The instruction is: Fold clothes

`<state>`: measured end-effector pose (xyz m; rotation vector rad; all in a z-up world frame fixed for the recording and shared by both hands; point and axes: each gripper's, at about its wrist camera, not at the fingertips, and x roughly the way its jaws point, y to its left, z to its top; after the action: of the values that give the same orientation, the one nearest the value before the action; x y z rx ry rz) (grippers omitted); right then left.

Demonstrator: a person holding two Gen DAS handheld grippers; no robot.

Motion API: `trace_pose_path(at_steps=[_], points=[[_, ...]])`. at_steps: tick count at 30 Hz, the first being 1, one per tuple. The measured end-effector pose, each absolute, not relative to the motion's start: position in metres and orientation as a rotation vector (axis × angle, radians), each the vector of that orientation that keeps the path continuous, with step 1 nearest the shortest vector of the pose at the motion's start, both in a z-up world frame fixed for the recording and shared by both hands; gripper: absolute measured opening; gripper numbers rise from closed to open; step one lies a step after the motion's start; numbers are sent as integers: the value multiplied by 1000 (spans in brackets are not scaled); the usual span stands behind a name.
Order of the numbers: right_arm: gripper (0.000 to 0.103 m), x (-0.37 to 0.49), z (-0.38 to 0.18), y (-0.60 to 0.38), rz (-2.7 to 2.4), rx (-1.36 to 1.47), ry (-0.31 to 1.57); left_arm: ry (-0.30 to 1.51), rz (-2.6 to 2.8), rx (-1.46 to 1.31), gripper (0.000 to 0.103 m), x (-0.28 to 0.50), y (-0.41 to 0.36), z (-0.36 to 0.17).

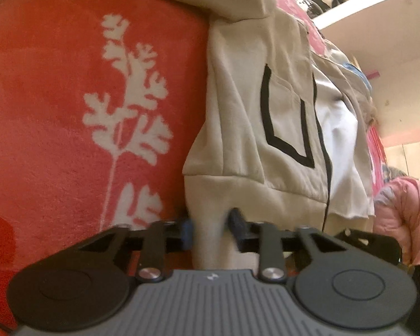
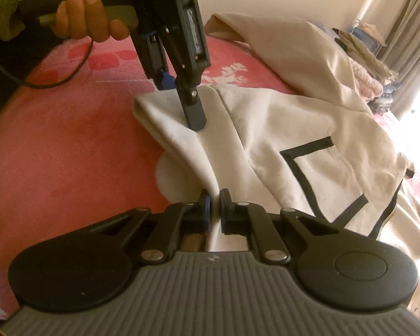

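While cream hoodie (image 1: pixel 238 98) lies on red blanket (image 1: pixel 56 98), L claw (image 1: pixel 210 226) & R claw (image 2: pixel 214 207) both pinch its hem

Bed, red leaf-print blanket (image 1: pixel 56 112); cream hoodie (image 2: pixel 266 140) spread on it

A cream fleece hooded jacket (image 1: pixel 238 106) carries a black-outlined pocket (image 1: pixel 288 117) and a thin black line down its front, with a white lining showing inside. It lies on a coral-red plush blanket (image 1: pixel 56 112) printed with white leafy sprigs and darker red blotches. The black plastic gripper fingers (image 2: pixel 194 109) show blue pads; a pink padded garment (image 1: pixel 400 218) sits at the side.
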<state>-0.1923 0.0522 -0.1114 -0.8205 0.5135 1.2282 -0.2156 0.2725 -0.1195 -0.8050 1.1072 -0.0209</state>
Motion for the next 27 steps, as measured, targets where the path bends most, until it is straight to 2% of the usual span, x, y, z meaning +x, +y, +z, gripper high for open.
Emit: trace_pose_path(at_steps=[3, 12, 20, 22, 24, 27], points=[[4, -191, -104, 50, 1300, -773, 574, 1103, -11, -781, 6, -223, 267, -108], [4, -202, -77, 35, 1456, -717, 683, 1148, -33, -771, 5, -249, 255, -94], [4, -204, -107, 45, 1444, -675, 811, 1177, -24, -688, 6, -241, 249, -104], [7, -205, -112, 47, 1434, -670, 828, 1183, -24, -664, 7, -239, 247, -106], [9, -204, -109, 47, 1431, -666, 832, 1188, -25, -640, 12, -237, 245, -108], [22, -188, -91, 34, 1417, -568, 853, 1192, -27, -594, 22, -236, 243, -106]])
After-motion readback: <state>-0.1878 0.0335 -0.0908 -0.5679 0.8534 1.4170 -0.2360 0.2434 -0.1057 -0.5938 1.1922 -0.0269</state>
